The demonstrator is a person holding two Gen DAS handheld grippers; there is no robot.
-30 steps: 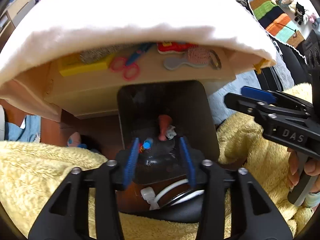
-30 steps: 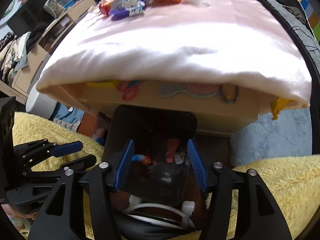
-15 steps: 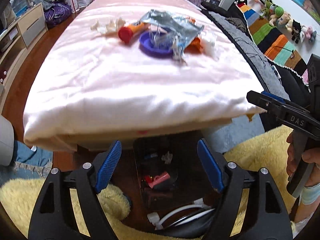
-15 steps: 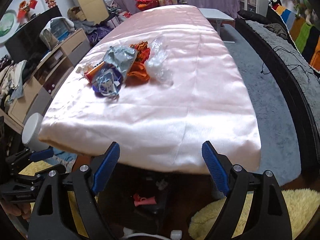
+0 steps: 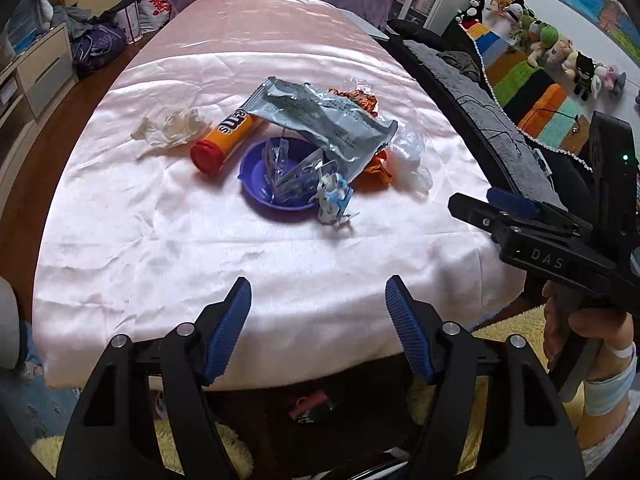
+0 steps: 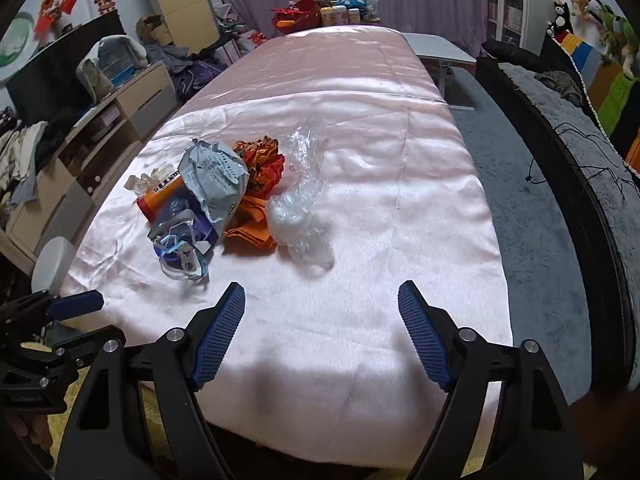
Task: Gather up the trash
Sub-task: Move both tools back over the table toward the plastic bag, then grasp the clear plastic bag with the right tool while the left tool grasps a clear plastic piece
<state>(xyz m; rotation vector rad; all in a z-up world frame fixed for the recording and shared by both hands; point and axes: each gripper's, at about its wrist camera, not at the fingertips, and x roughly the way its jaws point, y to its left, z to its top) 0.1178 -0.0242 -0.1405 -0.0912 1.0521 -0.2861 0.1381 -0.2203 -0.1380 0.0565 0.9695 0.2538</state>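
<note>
A pile of trash lies mid-table on the pink cloth (image 5: 168,248): a silver foil bag (image 5: 320,120), an orange tube (image 5: 226,142), a purple bowl (image 5: 276,176) with clear wrappers, orange wrappers (image 6: 260,168), a clear plastic bag (image 6: 300,200) and crumpled white plastic (image 5: 172,128). My left gripper (image 5: 318,300) hovers over the table's near edge, short of the pile, its jaws closing with nothing between them. My right gripper (image 6: 322,306) hangs likewise over the near edge, jaws closing on nothing. A dark bin (image 5: 312,408) with a pink item sits below the table edge.
A black sofa edge (image 6: 568,152) runs along the right, with a striped blanket and plush toys (image 5: 552,40) behind. A drawer unit (image 6: 92,140) stands left. Yellow fleece (image 5: 512,324) lies near me. Bottles and a red basket (image 6: 320,12) sit at the table's far end.
Both grippers rose from over the bin under the table edge to above the tabletop, bringing the trash pile into view. Their jaws stand wider than a second ago.
</note>
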